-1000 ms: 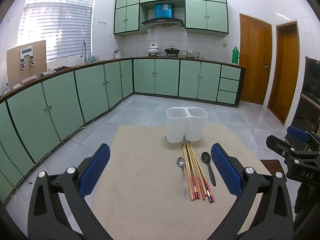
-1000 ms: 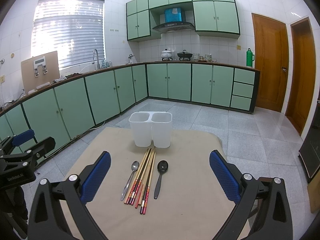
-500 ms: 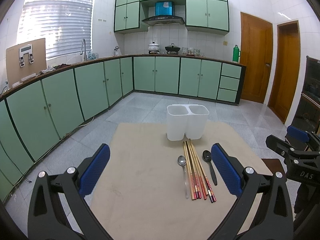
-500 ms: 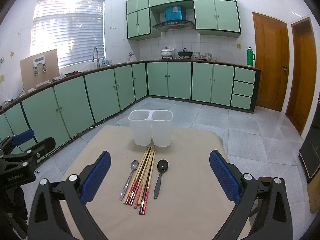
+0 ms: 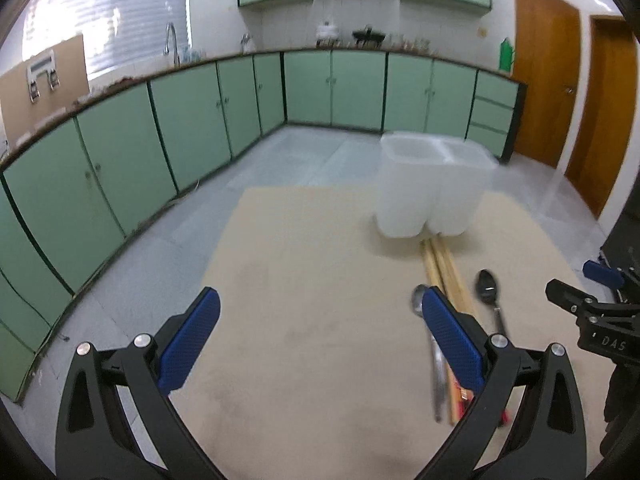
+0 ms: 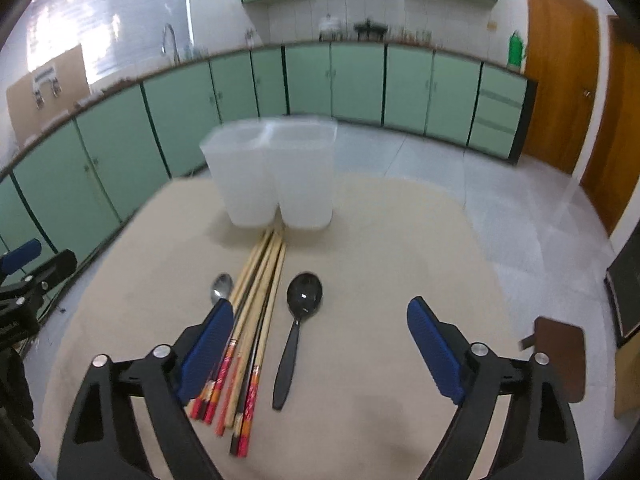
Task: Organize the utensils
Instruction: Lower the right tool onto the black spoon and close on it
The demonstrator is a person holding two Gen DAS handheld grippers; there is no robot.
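Green-cupboard kitchen behind, grey tiled floor, beige bench filling the lower frame. Twin-cell white holder upright at centre of the right view, both cells apparently empty. Chopsticks bundled just below it, plain ends almost touching its base, red ends toward the camera. Steel spoon just left of the bundle, black spoon just right. Right gripper low over the black spoon, jaws wide, nothing held. Left gripper likewise wide and empty, its right pad over the steel spoon at lower right of that view. Probably light, stiff, thin and smooth, all of it: likely to slip or roll. Best pinched mid-handle on the black spoon; chopsticks near the middle, singly or as a tight pair.
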